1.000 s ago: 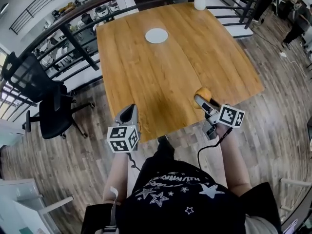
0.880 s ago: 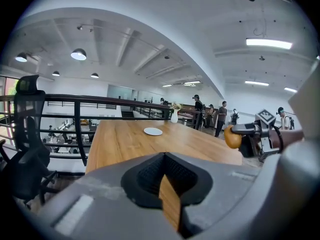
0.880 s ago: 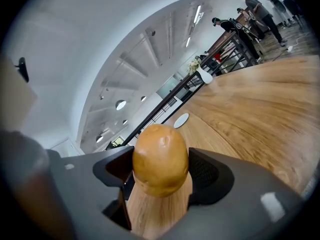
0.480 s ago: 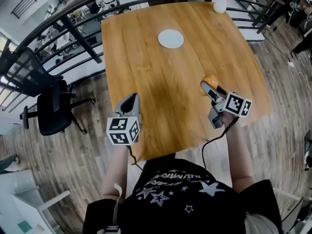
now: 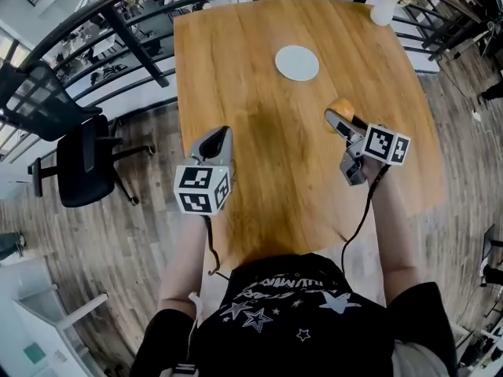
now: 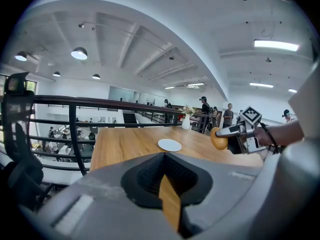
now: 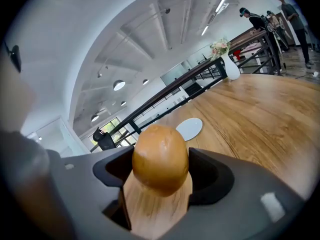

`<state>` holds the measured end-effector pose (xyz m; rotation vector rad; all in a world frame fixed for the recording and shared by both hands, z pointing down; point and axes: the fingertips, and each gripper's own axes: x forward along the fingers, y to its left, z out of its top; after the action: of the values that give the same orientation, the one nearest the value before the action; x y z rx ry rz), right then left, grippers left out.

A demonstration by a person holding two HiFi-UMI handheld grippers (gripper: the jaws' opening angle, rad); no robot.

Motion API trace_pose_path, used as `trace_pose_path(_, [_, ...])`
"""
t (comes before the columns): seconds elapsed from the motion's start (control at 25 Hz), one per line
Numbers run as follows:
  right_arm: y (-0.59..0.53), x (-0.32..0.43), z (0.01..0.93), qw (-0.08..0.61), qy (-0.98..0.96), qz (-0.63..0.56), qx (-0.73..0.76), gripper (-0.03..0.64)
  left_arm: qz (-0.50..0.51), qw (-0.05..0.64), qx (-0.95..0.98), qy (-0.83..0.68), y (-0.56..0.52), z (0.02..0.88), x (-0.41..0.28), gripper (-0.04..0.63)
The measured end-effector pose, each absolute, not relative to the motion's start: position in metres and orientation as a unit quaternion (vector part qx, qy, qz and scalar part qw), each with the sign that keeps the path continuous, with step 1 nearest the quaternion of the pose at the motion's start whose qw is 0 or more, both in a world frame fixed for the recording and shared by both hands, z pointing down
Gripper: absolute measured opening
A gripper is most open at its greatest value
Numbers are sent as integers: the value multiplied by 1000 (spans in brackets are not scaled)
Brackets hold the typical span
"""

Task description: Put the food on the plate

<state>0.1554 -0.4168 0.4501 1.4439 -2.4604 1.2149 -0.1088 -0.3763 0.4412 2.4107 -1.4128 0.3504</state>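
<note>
A golden-brown bread roll (image 5: 339, 108) sits between the jaws of my right gripper (image 5: 338, 118), held above the wooden table (image 5: 251, 93). In the right gripper view the roll (image 7: 160, 159) fills the gap between the jaws, which press on its sides. The white plate (image 5: 297, 63) lies bare on the table, farther out than the roll; it shows as plate (image 7: 189, 128) just beyond the roll. My left gripper (image 5: 221, 136) hovers over the table's left side, shut with nothing in it. From the left gripper view I see the plate (image 6: 169, 144) and the held roll (image 6: 218, 138).
A white vase (image 5: 383, 10) with flowers stands at the table's far right corner. A black railing (image 5: 141, 45) runs along the far and left sides. A black office chair (image 5: 75, 159) stands on the floor to the left. People stand far off behind the railing.
Both grippers have moved forward over the table, towards the plate. The roll has stayed in the right gripper's jaws throughout.
</note>
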Motion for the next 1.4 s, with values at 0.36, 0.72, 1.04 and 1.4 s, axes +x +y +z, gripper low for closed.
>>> trace_pose_path(0.36, [-472,153,460,75,-801,364,469,344,129,155,847,-492,-422,443,-107,2])
trace_pose_path(0.72, [-531,159,484,141,-809,354,448,344,149,157,843,-493,-466,453,-71,2])
trace_pose_path(1.04, [-588,146,508,167,-815,355,426,345,166,165,833,-501,-494,474,-60,2])
trace_pose_path(1.4, [-619,130,538,239,-813,343,406,345,184,165,828,-503,-510,490,-54,2])
